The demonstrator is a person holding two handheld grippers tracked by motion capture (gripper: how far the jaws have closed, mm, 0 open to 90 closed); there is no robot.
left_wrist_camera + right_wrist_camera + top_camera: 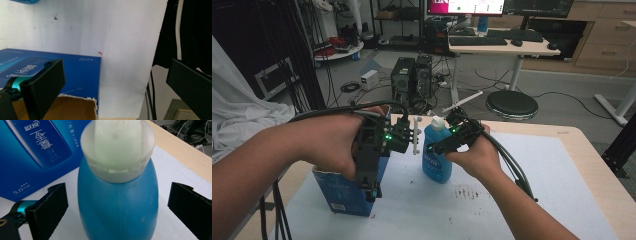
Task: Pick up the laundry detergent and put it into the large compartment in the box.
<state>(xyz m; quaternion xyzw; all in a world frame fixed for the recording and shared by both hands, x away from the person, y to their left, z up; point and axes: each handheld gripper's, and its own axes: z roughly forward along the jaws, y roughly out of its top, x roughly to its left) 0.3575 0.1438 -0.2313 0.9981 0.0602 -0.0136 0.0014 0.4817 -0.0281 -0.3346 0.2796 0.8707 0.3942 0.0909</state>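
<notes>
A blue carton (346, 192) with a torn-open top is seen directly below the left claw (373, 192); in the left gripper view its brown inner cardboard shows just under the near jaw, and whether anything lies inside cannot be told. The left claw is released, its jaws spread wide with nothing between them, one over the carton's open mouth and the other past its edge.

A blue bottle (118, 205) with a white cap (117, 150) is stood upright between the jaws of the right claw (117, 205), which is also released: a clear gap is left on each side and the bottle is not touched. In the high view the bottle is found just below and ahead of the right claw, beside the carton.

Both things are carried on a white sheet (492, 200) laid over the wooden bench (582, 150). Beyond the far edge of the bench a round black stool (512, 104), computer towers (412, 77) on the floor and a desk with a keyboard (478, 41) and monitors are seen.
</notes>
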